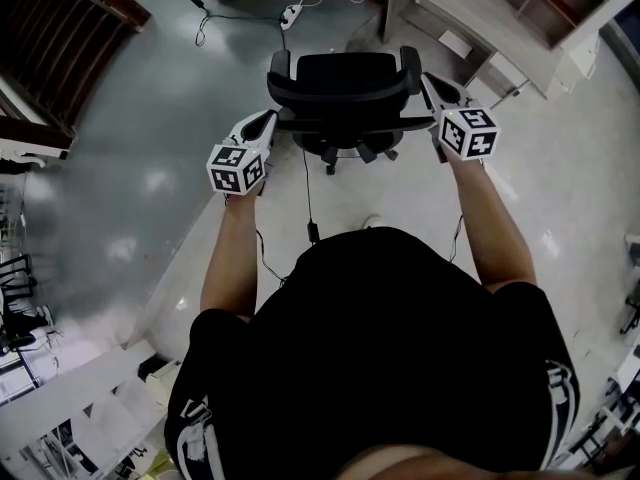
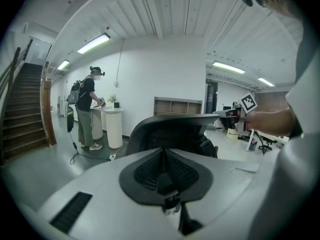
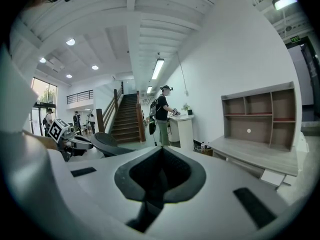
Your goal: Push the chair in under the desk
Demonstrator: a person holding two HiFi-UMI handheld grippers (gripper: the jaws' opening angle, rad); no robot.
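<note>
A black office chair (image 1: 342,88) stands on the grey floor, its seat facing the pale wooden desk (image 1: 470,13) at the upper right and apart from it. My left gripper (image 1: 268,120) is shut and empty beside the left end of the chair's back. My right gripper (image 1: 430,83) is shut and empty at the chair's right armrest. Whether either one touches the chair I cannot tell. In the left gripper view the shut jaws point at the chair back (image 2: 175,129). The right gripper view shows the chair (image 3: 107,143) to the left and the desk (image 3: 260,156) to the right.
A power strip with cables (image 1: 290,13) lies on the floor beyond the chair. A cable (image 1: 310,208) runs under the chair toward me. A person (image 2: 87,114) stands at a white pedestal table (image 2: 114,126). A staircase (image 1: 60,28) rises at the left. An open shelf unit (image 3: 257,114) tops the desk.
</note>
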